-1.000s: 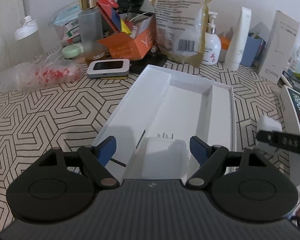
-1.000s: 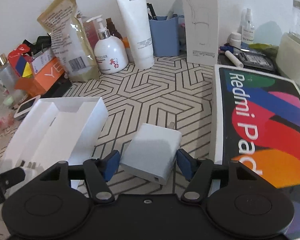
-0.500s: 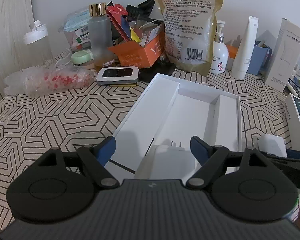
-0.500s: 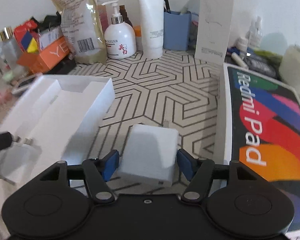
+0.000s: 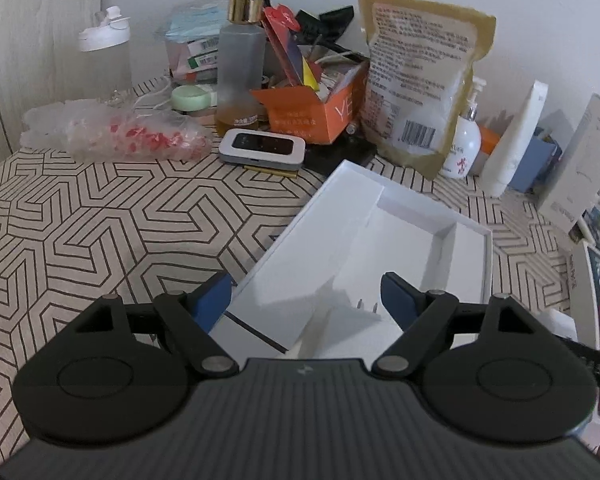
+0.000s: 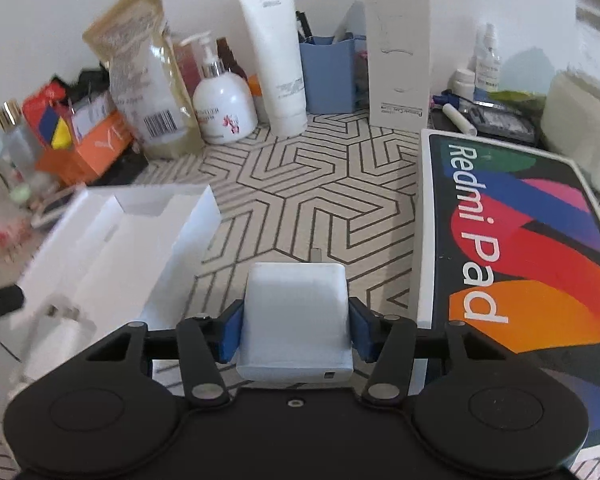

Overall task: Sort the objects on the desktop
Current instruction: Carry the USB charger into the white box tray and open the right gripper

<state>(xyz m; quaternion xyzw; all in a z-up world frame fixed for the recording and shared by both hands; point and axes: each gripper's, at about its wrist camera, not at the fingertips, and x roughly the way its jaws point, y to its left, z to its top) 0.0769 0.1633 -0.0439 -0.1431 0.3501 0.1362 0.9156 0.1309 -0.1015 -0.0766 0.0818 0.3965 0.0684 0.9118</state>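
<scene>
A white open box (image 5: 400,240) with inner dividers lies on the patterned tablecloth; it also shows in the right wrist view (image 6: 112,240). A white charger (image 5: 340,332) with metal prongs lies in the box's near end, below my open left gripper (image 5: 306,292). My right gripper (image 6: 294,330) has its blue pads against both sides of a second white charger block (image 6: 296,320), which rests on the cloth between the white box and the Redmi Pad box (image 6: 520,260).
Along the back stand a brown pouch (image 5: 420,80), a pump bottle (image 6: 224,108), a white tube (image 6: 278,60), a blue holder (image 6: 332,72), a tall white carton (image 6: 396,40), an orange box (image 5: 320,112) and a small router (image 5: 262,148).
My left gripper has lifted and pulled back from the charger in the box. My right gripper has moved forward around the second charger and closed on it.
</scene>
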